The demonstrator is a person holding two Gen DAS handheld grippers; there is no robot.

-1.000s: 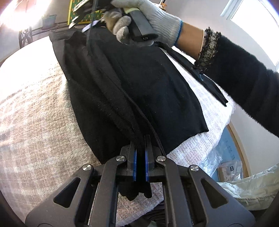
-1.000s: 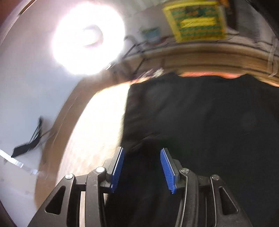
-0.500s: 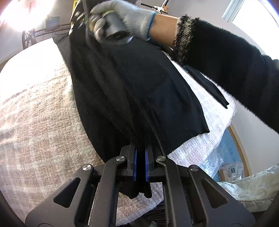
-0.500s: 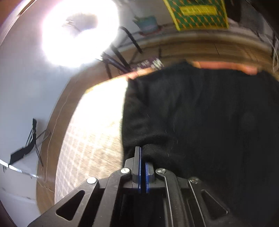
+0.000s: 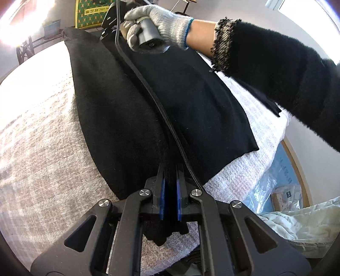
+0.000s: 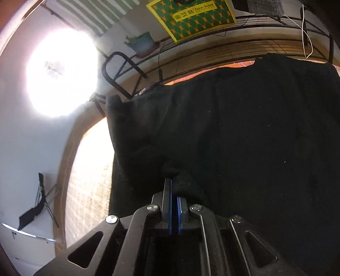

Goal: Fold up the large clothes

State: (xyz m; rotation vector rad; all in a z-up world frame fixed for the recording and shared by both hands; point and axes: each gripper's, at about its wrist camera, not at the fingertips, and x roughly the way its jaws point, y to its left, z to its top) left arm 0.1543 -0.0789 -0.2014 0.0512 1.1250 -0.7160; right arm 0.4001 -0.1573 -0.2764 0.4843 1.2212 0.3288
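We have the black garment [image 5: 187, 102] spread over a worktop [image 5: 42, 152] that is covered with a pale woven cloth, and both of our grippers have hold of it. Our left hand-held gripper [image 5: 170, 182] is almost fully closed, its blue pads [image 5: 162, 197] pinching a thick fold of the black fabric at the near edge; a bunch of cloth hangs out below the pads. A dark zip line [image 5: 161, 110] runs from just beside this grip up the middle of the garment toward the far end.

At that far end we see our right hand in a grey knit glove [image 5: 157, 23] wrapped round the handle of the other tool, the fuzzy black sleeve [image 5: 276, 70] reaching in from the right. In the right wrist view our right hand-held gripper [image 6: 173, 198] is nearly closed but its jaws are easing apart a little, and a small lump of the black fabric [image 6: 233, 138] sits pinched between the blue pads [image 6: 169, 208]. The garment fills most of that view, its left edge lying along the bright woven cloth [image 6: 89, 169].

Beyond the worktop we see a green and yellow patterned box [image 6: 191, 17], a potted plant [image 6: 142, 42] on a wire rack, and a glaring lamp [image 6: 59, 72]. To the right of the worktop in the left wrist view lies crumpled white bedding [image 5: 301, 223].
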